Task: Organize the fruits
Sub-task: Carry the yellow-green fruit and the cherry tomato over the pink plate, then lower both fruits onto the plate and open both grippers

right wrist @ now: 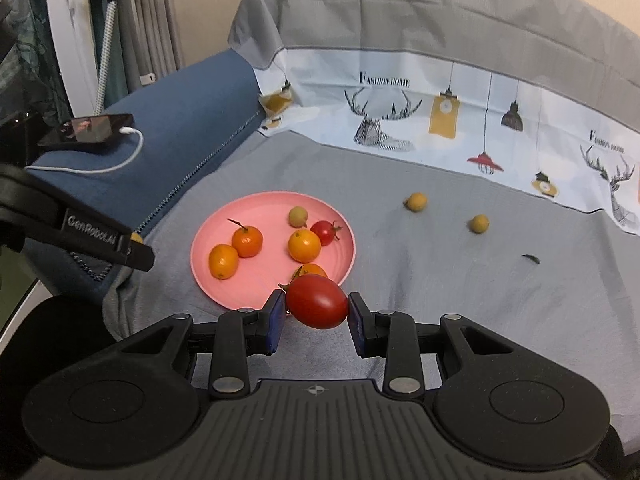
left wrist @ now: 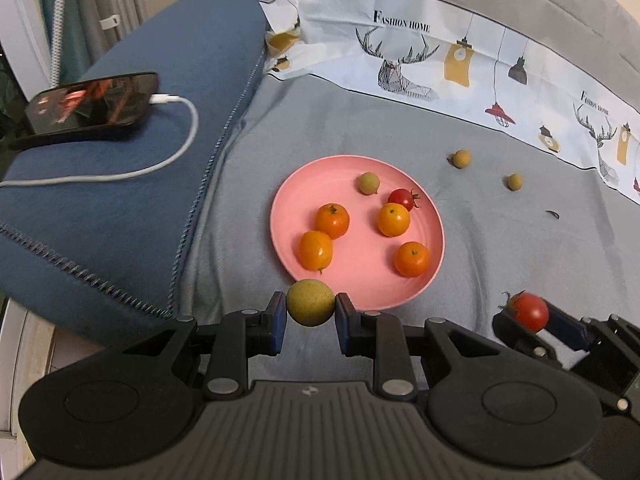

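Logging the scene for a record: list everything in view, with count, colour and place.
plate: one, pink, on the grey sheet
oranges: four, orange, on the plate
tomato on plate: one, red
longan on plate: one, tan-green
loose longans: two, tan, on the sheet right of the plate
phone: one, black, on the blue cushion, white cable plugged in
left gripper: black, holds a longan
right gripper: black, holds a red tomato
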### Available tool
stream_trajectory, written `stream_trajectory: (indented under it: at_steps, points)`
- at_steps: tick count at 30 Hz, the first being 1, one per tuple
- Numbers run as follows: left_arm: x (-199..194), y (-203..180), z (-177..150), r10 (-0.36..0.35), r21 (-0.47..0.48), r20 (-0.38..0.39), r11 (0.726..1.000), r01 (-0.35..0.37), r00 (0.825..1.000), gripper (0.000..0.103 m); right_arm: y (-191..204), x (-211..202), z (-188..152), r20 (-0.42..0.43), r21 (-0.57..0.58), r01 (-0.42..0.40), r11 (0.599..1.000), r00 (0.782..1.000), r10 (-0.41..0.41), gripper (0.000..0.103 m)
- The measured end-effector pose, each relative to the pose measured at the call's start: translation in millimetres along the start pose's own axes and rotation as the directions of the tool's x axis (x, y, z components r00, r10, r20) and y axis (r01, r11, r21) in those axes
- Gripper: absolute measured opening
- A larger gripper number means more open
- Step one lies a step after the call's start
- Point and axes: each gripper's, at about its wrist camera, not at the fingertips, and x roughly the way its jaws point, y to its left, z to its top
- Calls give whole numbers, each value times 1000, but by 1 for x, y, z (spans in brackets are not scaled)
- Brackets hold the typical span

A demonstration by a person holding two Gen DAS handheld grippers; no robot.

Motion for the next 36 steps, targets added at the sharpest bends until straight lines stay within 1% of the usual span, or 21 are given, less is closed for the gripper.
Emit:
stream_trajectory:
  at_steps: [5, 11, 19, 23, 25, 26, 27, 28, 29, 30, 31, 32, 33, 34, 36]
  points:
    - [32, -7, 17, 9, 12, -31, 1000, -9, 999, 29, -2, 32, 6, -24, -11, -7, 1000, 1000, 7, 35]
    - [66, -9, 40, 23, 12, -44, 1000, -23, 999, 29, -2, 72, 17, -47, -33, -20, 999, 999, 18, 35]
    - [104, -15, 69, 52, 23, -42, 998, -51, 998, 28, 0, 119, 30, -79, -64, -36, 997, 996, 31, 35]
    - [116, -20, 77, 75, 49, -17, 996, -74, 997, 29, 3, 133, 33, -86, -85, -38, 996, 996, 31, 35]
    - [122, -22, 81, 65, 66, -19, 996, -63, 998, 29, 4, 138, 35, -83, -96, -43, 994, 996, 35, 35]
    - [123, -22, 83, 54, 72, -17, 996, -53, 998, 32, 4, 139, 37, -78, -101, -49, 994, 996, 41, 35]
    - [122, -22, 84, 44, 79, -12, 996, -43, 999, 52, 4, 140, 39, -72, -106, -59, 993, 996, 52, 37]
    - [118, -22, 85, 39, 83, 2, 996, -39, 999, 67, 4, 140, 42, -66, -109, -70, 992, 996, 63, 52]
    - [113, -21, 85, 43, 78, 29, 996, -45, 999, 96, 3, 140, 45, -65, -109, -75, 991, 996, 68, 70]
    - [105, -19, 84, 56, 67, 68, 996, -60, 996, 103, 2, 139, 48, -58, -106, -77, 991, 996, 71, 76]
    - [96, -17, 82, 61, 58, 118, 996, -68, 991, 103, 1, 136, 50, -51, -104, -80, 991, 996, 75, 81]
    - [88, -16, 79, 51, 68, 150, 996, -62, 987, 103, 0, 132, 51, -49, -104, -82, 991, 996, 77, 83]
    - [84, -17, 77, 41, 83, 152, 995, -54, 988, 103, -1, 129, 51, -52, -105, -81, 991, 996, 76, 84]
    - [81, -17, 73, 34, 94, 144, 994, -48, 989, 103, -2, 124, 49, -61, -103, -76, 992, 996, 70, 88]
    - [74, -17, 61, 31, 104, 129, 994, -45, 991, 103, -2, 114, 43, -80, -88, -68, 994, 995, 61, 90]
